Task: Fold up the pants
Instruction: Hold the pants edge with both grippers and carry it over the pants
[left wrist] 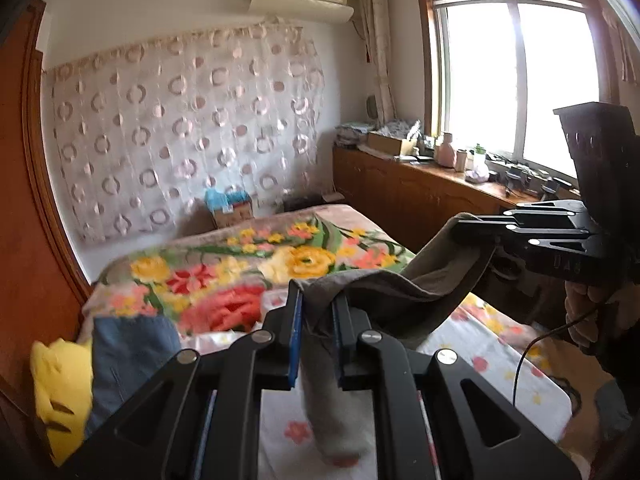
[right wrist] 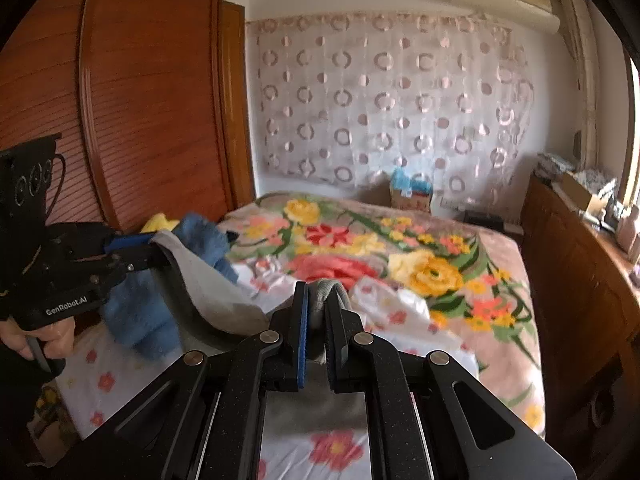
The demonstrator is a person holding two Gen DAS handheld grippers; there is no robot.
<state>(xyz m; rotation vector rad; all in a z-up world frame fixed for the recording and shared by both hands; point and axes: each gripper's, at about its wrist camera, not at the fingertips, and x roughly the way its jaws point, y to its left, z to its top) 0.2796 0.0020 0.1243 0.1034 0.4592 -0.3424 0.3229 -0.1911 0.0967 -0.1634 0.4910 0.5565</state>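
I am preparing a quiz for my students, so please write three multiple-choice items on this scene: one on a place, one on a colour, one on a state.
1. Where is the window? A on the wardrobe side; B above the wooden cabinets; C behind the dotted curtain.
2. What colour are the held pants? A grey; B yellow; C red.
3. How are the pants held? A flat on the bed; B by one gripper only; C by both grippers.

Key: 1 B, the window stands over the cabinets. 2 A, the pants look grey. 3 C, left gripper and right gripper both clamp cloth above the bed.
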